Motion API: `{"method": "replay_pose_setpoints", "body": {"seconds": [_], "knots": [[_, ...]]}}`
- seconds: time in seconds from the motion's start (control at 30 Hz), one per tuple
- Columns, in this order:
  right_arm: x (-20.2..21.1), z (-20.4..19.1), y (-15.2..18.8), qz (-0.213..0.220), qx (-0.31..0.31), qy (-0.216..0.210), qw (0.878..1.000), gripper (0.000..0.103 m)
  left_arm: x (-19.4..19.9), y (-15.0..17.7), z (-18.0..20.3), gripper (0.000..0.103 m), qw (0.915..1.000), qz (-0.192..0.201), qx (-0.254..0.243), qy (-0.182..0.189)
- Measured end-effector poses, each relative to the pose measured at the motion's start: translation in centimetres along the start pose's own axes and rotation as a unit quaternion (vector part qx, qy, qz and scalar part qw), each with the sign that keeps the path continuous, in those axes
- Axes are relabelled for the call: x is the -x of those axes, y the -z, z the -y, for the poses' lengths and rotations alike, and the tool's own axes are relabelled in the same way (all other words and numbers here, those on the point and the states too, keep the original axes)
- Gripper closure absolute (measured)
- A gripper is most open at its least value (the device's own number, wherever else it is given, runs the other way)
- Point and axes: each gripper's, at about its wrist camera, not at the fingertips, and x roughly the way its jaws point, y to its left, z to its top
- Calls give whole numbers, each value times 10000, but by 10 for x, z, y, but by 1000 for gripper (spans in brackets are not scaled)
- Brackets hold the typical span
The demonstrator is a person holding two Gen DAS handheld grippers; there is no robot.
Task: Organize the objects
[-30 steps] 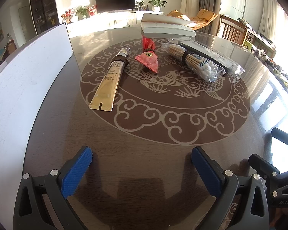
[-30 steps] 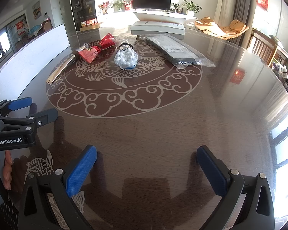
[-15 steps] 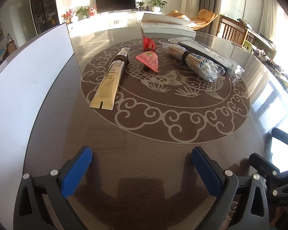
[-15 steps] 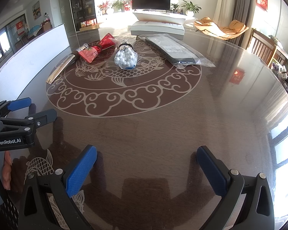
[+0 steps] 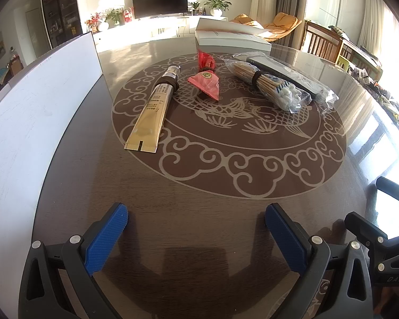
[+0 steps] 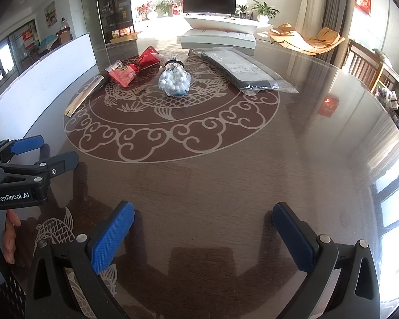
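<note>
On a dark round table (image 5: 199, 228) with a pale fish-and-cloud medallion, four items lie in a loose row across the far half. Leftmost is a gold tube (image 5: 154, 111), cap pointing away, a dark band round its neck, flat end toward the camera. Just right of it, not touching as far as I can tell, a red packet (image 5: 207, 82) pinched by a dark tie, its pink fan end toward the tube side. Next, a clear bag of cotton swabs (image 5: 274, 90), banded at the middle, white tips toward the near side. Beside that, touching or nearly so, a flat dark pack (image 5: 292, 77) in clear wrap. Behind them at the far edge sits a white box (image 5: 231, 40), lid propped open. A white board (image 5: 40, 101) stands upright along the table's left edge.

Left gripper (image 5: 196, 228) hovers low over the bare near part of the table, blue pads spread wide, nothing between them. Right gripper (image 6: 203, 228) likewise, jaws wide apart, empty, over bare wood near the table's front. Both are well apart from all four items.

In the right wrist view the left gripper (image 6: 48, 151) shows from the side at the left edge, a hand (image 6: 5, 234) on its handle. Same row from that view: tube (image 6: 87, 93), packet (image 6: 130, 70), swabs (image 6: 174, 79), pack (image 6: 242, 69).
</note>
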Motion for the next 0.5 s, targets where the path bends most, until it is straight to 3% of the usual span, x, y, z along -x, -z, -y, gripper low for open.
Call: {"method": "replay_pose_setpoints", "body": {"seconds": [0.37,0.5], "knots": [[0,0,0,0,0,0,10000,0,0,-1,-1,0,10000,-40,-57,53],[0,0,0,1,0,0,10000,0,-11,-19,-23,0,9995,-13,298,80]]}}
